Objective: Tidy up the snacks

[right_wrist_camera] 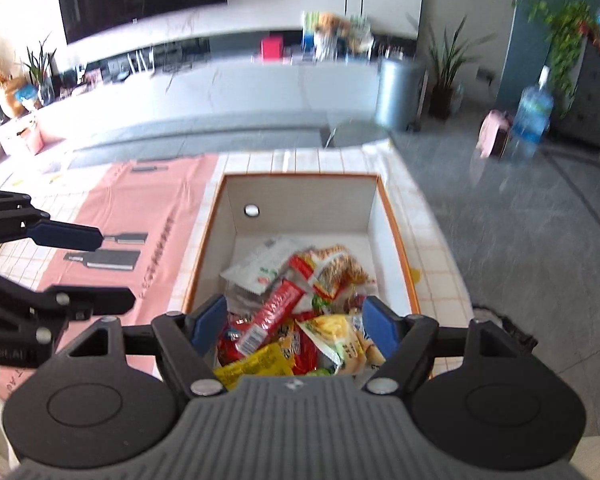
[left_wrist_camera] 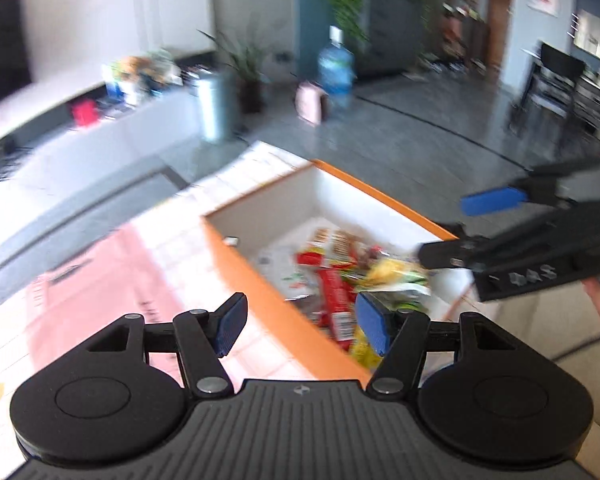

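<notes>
An orange-rimmed box with white inner walls (right_wrist_camera: pixel 300 200) stands on the tiled table and holds a heap of snack packets (right_wrist_camera: pixel 300 312), red, yellow and white. It also shows in the left wrist view (left_wrist_camera: pixel 276 304), with the packets (left_wrist_camera: pixel 340 280) inside. My right gripper (right_wrist_camera: pixel 296 324) is open and empty, just above the box's near end over the packets. My left gripper (left_wrist_camera: pixel 300 320) is open and empty, over the box's near orange wall. The right gripper (left_wrist_camera: pixel 460 232) shows in the left wrist view at right; the left gripper (right_wrist_camera: pixel 100 268) shows at left in the right wrist view.
A pink printed mat (right_wrist_camera: pixel 140 220) lies on the white tiled table (right_wrist_camera: pixel 432 248) left of the box. Beyond are a grey counter (right_wrist_camera: pixel 240 84), a metal bin (right_wrist_camera: pixel 400 96), potted plants (right_wrist_camera: pixel 448 64), a water jug (right_wrist_camera: pixel 534 112) and grey floor (right_wrist_camera: pixel 520 208).
</notes>
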Demonstrator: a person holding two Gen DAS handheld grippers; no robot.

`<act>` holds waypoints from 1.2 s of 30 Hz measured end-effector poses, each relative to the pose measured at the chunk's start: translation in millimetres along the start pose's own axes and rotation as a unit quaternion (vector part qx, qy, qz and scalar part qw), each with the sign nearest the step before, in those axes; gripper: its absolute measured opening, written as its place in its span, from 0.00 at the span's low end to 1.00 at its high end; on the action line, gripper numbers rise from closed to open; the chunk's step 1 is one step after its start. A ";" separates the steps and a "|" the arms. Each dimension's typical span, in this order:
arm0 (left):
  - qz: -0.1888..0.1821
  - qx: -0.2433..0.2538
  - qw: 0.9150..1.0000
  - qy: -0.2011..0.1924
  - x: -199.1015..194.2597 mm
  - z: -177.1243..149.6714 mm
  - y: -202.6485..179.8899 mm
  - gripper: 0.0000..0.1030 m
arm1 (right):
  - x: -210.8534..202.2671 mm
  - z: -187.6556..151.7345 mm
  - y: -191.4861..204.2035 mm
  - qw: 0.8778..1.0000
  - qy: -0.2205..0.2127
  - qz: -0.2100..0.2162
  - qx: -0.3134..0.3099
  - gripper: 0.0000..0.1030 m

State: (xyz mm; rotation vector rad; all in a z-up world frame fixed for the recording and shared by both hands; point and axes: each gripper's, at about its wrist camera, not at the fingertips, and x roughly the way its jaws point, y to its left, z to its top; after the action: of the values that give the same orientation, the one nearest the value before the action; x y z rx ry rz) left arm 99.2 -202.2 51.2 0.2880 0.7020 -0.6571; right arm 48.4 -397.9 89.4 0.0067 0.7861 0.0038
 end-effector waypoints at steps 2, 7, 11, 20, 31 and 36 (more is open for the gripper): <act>0.021 -0.019 0.999 -0.017 -13.4 -5.6 8.1 0.71 | -14.4 -5.4 13.7 1.000 -0.025 -0.005 -0.004 0.72; 0.072 -0.047 0.995 -0.057 -50.5 -24.1 20.5 0.71 | -43.0 -26.7 54.6 0.997 -0.074 -0.011 -0.005 0.81; 0.122 -0.059 0.988 -0.073 -64.7 -47.6 25.2 0.72 | -46.9 -48.5 88.3 0.996 -0.086 -0.015 0.003 0.82; 0.175 -0.123 0.973 -0.083 -95.9 -98.2 52.9 0.77 | -50.6 -74.3 132.5 0.994 -0.099 -0.042 0.023 0.82; 0.177 -0.132 0.974 -0.052 -105.2 -135.2 64.1 0.77 | -47.5 -90.7 157.6 0.994 -0.094 -0.039 0.028 0.82; 0.172 -0.127 0.975 -0.053 -104.5 -132.6 60.4 0.77 | -44.9 -89.4 153.4 0.995 -0.092 -0.036 0.035 0.82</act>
State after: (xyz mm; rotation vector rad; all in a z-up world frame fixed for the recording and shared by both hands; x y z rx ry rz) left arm 11.4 -47.9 26.2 0.1315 0.6076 -0.2458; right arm -46.7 -244.4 59.1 0.0449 0.6023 -0.0918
